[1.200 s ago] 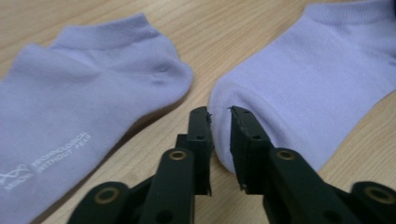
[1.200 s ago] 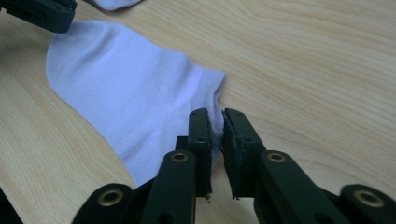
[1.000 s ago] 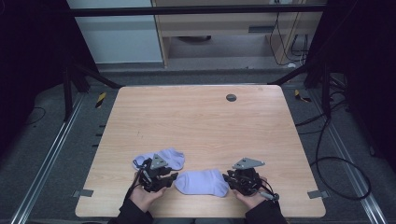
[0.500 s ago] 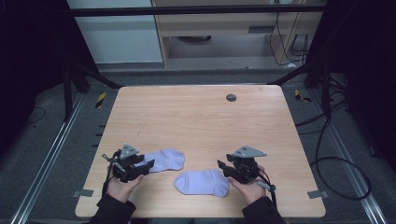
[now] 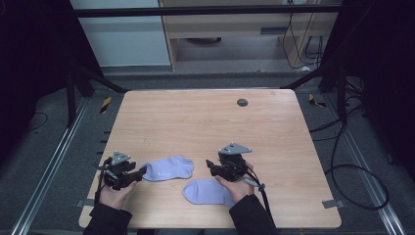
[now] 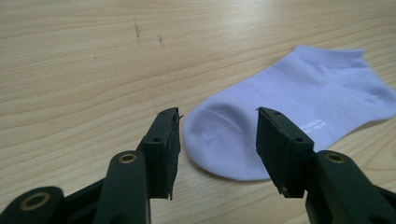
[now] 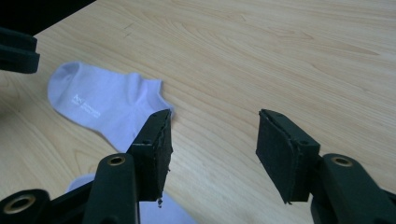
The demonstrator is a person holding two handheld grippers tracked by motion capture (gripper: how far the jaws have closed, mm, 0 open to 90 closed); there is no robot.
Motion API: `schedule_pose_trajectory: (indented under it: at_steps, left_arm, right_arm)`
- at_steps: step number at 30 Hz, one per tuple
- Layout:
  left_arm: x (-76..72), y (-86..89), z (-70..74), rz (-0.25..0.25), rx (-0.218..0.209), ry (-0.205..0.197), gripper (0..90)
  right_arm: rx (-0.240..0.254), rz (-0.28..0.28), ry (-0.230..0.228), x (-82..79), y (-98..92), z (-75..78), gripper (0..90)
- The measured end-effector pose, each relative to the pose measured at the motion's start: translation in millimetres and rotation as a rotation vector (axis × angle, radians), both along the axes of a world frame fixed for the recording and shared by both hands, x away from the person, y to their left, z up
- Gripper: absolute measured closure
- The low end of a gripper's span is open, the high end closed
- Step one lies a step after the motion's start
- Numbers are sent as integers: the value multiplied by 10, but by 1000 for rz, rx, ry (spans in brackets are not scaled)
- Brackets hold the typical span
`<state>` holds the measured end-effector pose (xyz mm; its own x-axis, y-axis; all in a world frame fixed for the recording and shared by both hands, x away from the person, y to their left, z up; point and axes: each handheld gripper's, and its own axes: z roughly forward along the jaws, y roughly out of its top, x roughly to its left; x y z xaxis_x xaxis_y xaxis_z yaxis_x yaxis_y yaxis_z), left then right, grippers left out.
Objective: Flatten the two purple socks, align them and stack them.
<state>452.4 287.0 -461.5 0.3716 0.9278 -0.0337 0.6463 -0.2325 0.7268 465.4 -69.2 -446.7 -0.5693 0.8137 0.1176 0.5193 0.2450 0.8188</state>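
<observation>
Two lavender ankle socks lie flat near the table's front edge. The far sock (image 5: 169, 168) (image 6: 289, 112) (image 7: 105, 105) stretches left to right. Its toe end points at my left gripper (image 5: 139, 172) (image 6: 217, 140), which stands open just off the toe, with nothing between its jaws. The near sock (image 5: 208, 191) (image 7: 159, 212) lies in front, partly under the person's right hand. My right gripper (image 5: 211, 166) (image 7: 212, 149) hovers open above the bare wood beside the far sock's cuff, holding nothing.
The wooden table (image 5: 205, 122) has a small dark round disc (image 5: 242, 102) near its far edge. Black frame posts, cables and a grey floor surround the table.
The left gripper has moved left off the far sock to beyond its toe. The right gripper has lifted away from the near sock and shifted back over the table.
</observation>
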Motion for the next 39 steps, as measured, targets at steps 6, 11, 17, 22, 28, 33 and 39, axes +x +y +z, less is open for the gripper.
schedule_pose_trajectory:
  at_steps: [6, 11, 17, 22, 28, 33, 39]
  left_arm:
    - [70, 68, -64, 25, 13, 9, 512]
    - [110, 120, -99, 47, 24, 22, 538]
    - [152, 90, -147, 40, 45, 31, 560]
    - [188, 60, -190, 31, 62, 47, 577]
    - [216, 41, -233, 22, 65, 78, 664]
    - [231, 25, -257, 13, 55, 104, 765]
    - [235, 7, -258, 11, 38, 115, 861]
  right_arm:
    - [-2, 5, 21, 156, 255, -50, 464]
    - [-33, 21, 41, 265, 473, -140, 485]
    - [-70, 38, 65, 355, 670, -280, 515]
    - [-92, 48, 93, 423, 782, -399, 544]
    - [-128, 63, 111, 443, 863, -495, 598]
    - [-164, 68, 91, 435, 889, -521, 693]
    - [-188, 69, 84, 398, 932, -511, 846]
